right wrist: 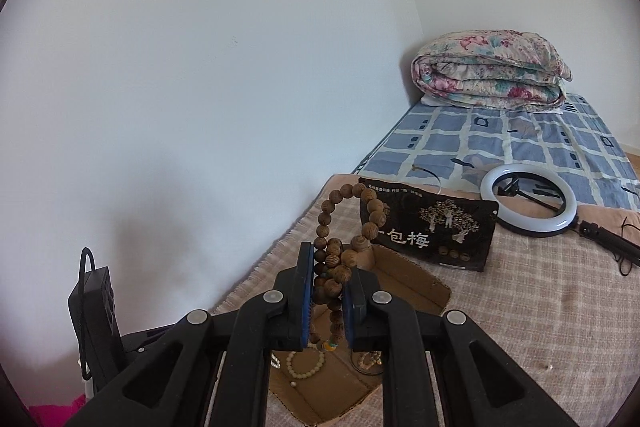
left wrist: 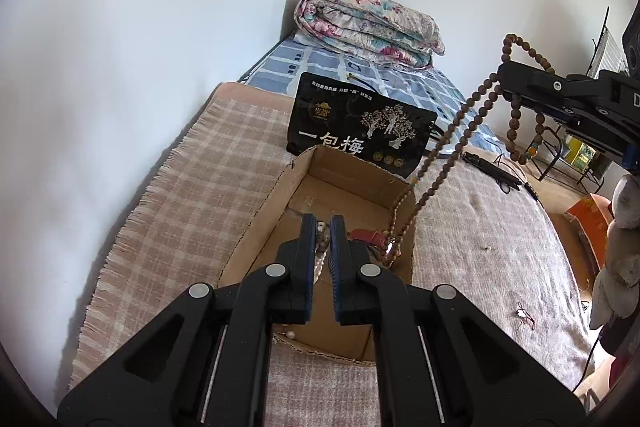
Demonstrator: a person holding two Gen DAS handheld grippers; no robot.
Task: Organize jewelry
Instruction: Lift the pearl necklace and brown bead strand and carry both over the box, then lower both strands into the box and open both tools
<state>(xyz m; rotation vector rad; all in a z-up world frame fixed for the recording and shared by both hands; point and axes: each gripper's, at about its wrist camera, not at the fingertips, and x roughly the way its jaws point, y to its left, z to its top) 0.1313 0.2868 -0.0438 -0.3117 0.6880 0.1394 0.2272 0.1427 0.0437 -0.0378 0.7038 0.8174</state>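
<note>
An open cardboard box [left wrist: 280,187] lies on the plaid blanket and holds several bead bracelets. My left gripper [left wrist: 323,227] hovers over the box with its jaws nearly closed around a pale bead string [left wrist: 320,239]; whether it grips it is unclear. My right gripper [right wrist: 327,263] is shut on a bundle of brown wooden bead strands [right wrist: 336,259], held above the box [right wrist: 416,287]. In the left wrist view it [left wrist: 505,83] sits high at the right, and a long strand [left wrist: 448,143] trails from it down into the box. A cream bracelet [right wrist: 306,363] lies in the box.
A black printed pouch [left wrist: 360,123] leans behind the box. A folded floral quilt [left wrist: 368,27] lies on the blue checked sheet at the back. A ring light [right wrist: 528,203] and cables lie to the right. A white wall runs along the left. A black charger [right wrist: 94,307] is at left.
</note>
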